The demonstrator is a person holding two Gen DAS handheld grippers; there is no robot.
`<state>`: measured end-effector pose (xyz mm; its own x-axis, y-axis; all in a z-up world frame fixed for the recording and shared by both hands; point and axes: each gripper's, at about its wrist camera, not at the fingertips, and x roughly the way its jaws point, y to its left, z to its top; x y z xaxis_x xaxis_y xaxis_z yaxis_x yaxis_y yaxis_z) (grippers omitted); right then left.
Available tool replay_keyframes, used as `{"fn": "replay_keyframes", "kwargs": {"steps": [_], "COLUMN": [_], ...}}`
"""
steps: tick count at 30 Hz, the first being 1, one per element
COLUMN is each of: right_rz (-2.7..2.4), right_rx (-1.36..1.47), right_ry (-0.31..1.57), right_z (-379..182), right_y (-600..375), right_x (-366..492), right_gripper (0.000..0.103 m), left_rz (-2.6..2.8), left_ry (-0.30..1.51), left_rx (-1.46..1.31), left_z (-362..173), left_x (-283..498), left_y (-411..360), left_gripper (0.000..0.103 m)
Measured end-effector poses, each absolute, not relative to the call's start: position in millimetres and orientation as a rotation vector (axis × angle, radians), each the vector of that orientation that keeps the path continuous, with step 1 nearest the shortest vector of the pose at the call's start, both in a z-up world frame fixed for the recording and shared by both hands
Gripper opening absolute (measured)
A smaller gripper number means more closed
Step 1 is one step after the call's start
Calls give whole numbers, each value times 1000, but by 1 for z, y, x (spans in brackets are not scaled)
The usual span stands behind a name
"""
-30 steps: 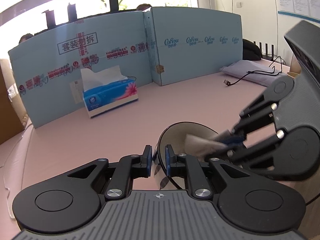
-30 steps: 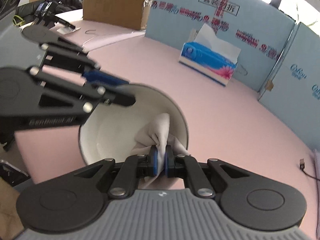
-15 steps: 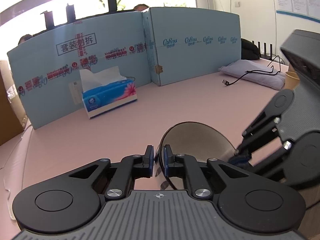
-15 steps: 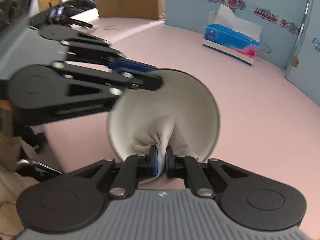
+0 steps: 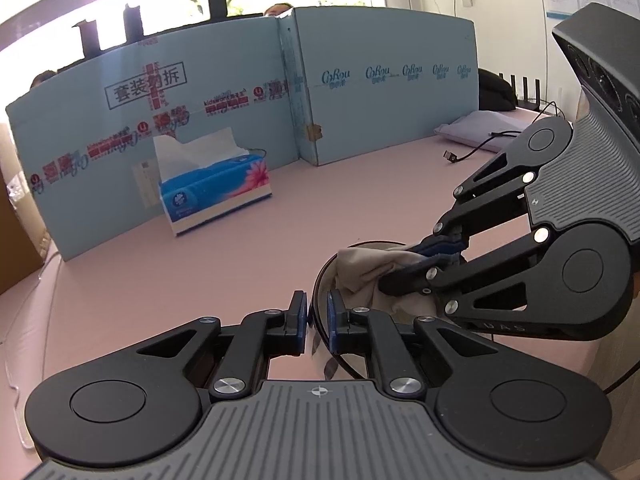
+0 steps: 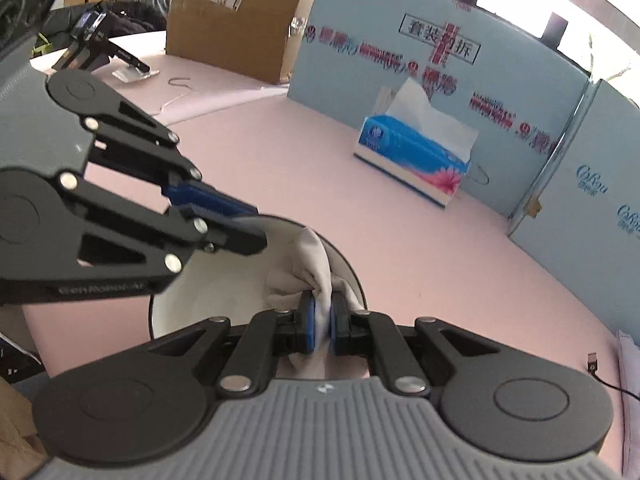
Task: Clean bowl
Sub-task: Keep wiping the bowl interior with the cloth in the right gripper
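The bowl [image 5: 326, 276], dark outside and white inside [image 6: 224, 284], is held tilted above the pink table. My left gripper [image 5: 317, 312] is shut on its near rim, and in the right wrist view it reaches in from the left [image 6: 258, 226]. A crumpled beige cloth [image 5: 368, 268] lies against the bowl's inner wall near the rim. My right gripper [image 6: 322, 316] is shut on this cloth [image 6: 316, 256]. In the left wrist view it comes in from the right [image 5: 412, 260]. Cloth and gripper hide most of the bowl's inside there.
A blue tissue box [image 5: 216, 196] [image 6: 416, 164] stands on the pink table [image 5: 360, 200] before light-blue cardboard panels [image 5: 380, 120]. A black cable [image 5: 472, 152] and a pale cushion [image 5: 480, 128] lie at the back right. A brown carton [image 6: 236, 16] stands far left.
My right gripper swept the cloth around inside the bowl, out toward the right side and back in up to the far rim. The left gripper kept its hold on the rim.
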<state>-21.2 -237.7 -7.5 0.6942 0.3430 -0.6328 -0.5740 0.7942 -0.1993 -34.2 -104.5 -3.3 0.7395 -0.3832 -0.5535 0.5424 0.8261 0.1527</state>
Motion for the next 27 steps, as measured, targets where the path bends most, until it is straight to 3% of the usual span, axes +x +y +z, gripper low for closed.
{"fn": "replay_keyframes", "kwargs": {"steps": [3, 5, 12, 19, 27], "right_rz": [525, 517, 472, 501, 624], "right_rx": [-392, -380, -288, -229, -52], "right_ry": [638, 641, 648, 629, 733], "right_z": [-13, -16, -26, -27, -26], "right_y": [-244, -248, -252, -249, -261], "right_x": [-22, -28, -41, -50, -44], "right_gripper": [7, 7, 7, 7, 8], "left_rz": [-508, -506, -470, -406, -440], "left_ry": [547, 561, 569, 581, 561], "left_rx": [316, 299, 288, 306, 375], "left_z": [-6, -8, -11, -15, -5], "left_x": [-30, -29, -44, -46, -42], "left_y": [-105, -106, -115, -116, -126], "left_gripper": [22, 34, 38, 21, 11]}}
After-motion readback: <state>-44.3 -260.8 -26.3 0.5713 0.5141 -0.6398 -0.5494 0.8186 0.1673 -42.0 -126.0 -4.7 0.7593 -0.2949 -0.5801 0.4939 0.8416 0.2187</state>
